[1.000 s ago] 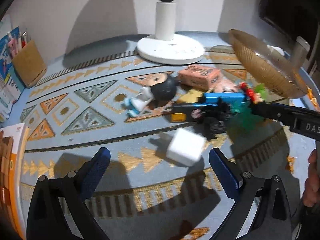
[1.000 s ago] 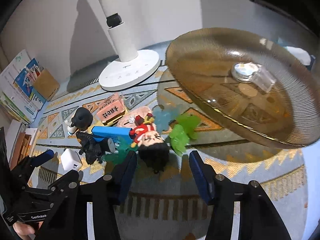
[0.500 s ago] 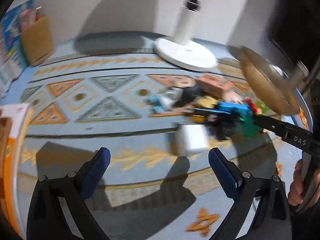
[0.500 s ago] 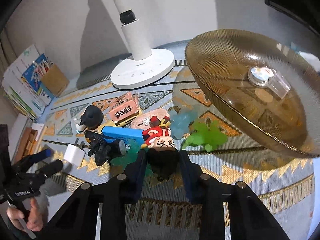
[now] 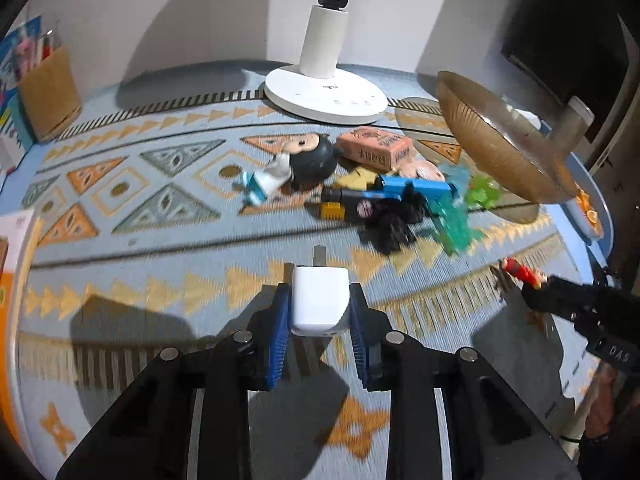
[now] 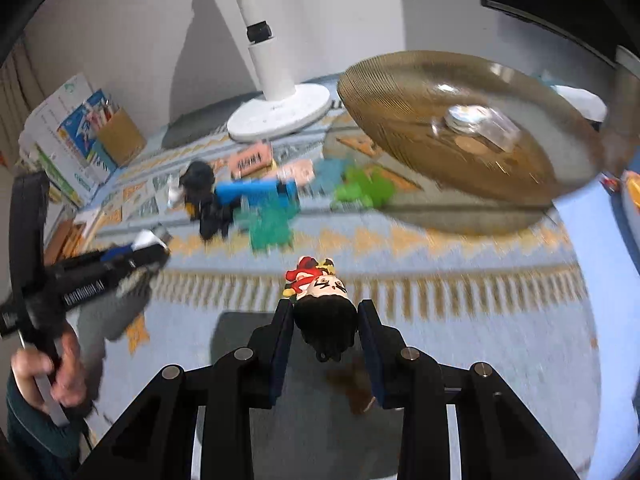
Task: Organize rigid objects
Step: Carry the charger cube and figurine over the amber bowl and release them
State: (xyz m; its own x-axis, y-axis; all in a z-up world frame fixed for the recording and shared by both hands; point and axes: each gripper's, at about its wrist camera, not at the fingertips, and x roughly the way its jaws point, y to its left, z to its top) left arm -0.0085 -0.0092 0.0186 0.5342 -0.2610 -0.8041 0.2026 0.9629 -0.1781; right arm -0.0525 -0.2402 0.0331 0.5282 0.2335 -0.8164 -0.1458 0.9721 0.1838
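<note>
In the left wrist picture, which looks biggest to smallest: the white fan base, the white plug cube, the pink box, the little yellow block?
1. White fan base, clearly largest.
2. and 3. Pink box and white plug cube look about alike; the cube sits in the left gripper right by the camera, so I won't rank them.
4. Yellow block, smallest.

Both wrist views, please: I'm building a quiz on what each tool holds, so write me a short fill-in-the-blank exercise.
1. The left tool is shut on a ____ charger plug.
2. The right tool grips a figurine by its ____-haired head.
3. The pink box lies in front of the white fan ____.

Missing words: white; black; base
</note>
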